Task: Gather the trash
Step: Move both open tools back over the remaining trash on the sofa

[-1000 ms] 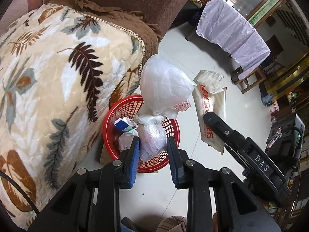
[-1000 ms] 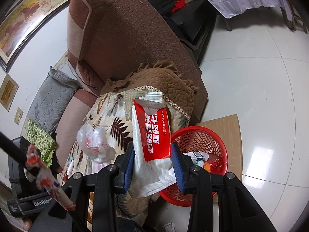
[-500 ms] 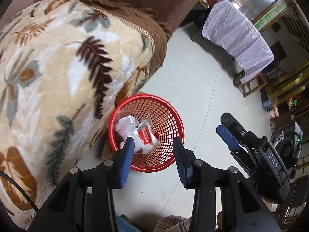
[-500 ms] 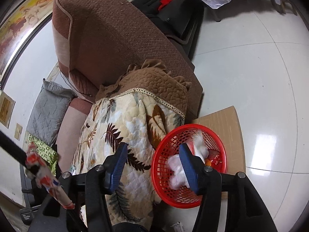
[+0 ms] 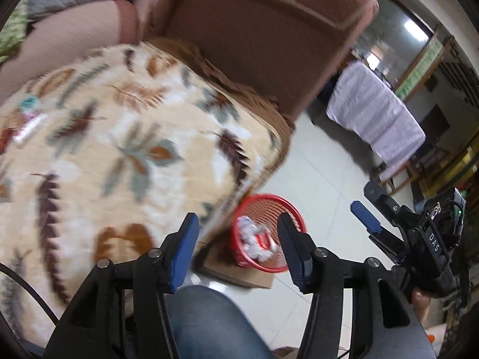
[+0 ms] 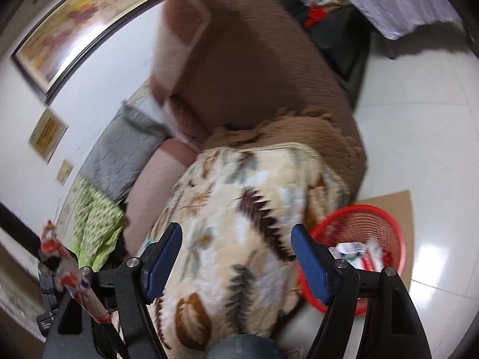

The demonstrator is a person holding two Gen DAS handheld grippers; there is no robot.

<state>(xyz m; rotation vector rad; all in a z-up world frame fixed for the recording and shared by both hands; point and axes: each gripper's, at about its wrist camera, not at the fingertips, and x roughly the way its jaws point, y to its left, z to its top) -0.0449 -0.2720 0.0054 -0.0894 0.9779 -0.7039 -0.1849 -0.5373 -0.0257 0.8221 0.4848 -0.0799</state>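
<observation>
The red mesh basket (image 5: 286, 207) stands on the floor beside the sofa, with a crumpled white bag and a red-and-white packet (image 5: 258, 240) lying inside. My left gripper (image 5: 239, 251) hovers above and back from it, jaws opening, nothing between the blue pads. In the right wrist view the basket (image 6: 359, 208) sits lower right with the same trash (image 6: 350, 249). My right gripper (image 6: 236, 258) hangs over the blanket, jaws opening and empty; it also shows in the left wrist view (image 5: 366, 205). Small wrappers (image 5: 28, 125) lie on the blanket at far left, blurred.
A leaf-patterned blanket (image 6: 239, 209) drapes the brown sofa (image 6: 245, 68). Cardboard (image 6: 399, 200) lies under the basket. A grey cushion (image 6: 119, 155) and green cloth (image 6: 92, 221) lie on the seat. A lilac-covered table (image 5: 374, 119) stands beyond. A jeans-clad knee (image 5: 209, 323) is below.
The left gripper let go of the white bag and the right let go of the wet-wipe packet; both dropped into the basket. Both grippers opened, rose and drew back toward the sofa.
</observation>
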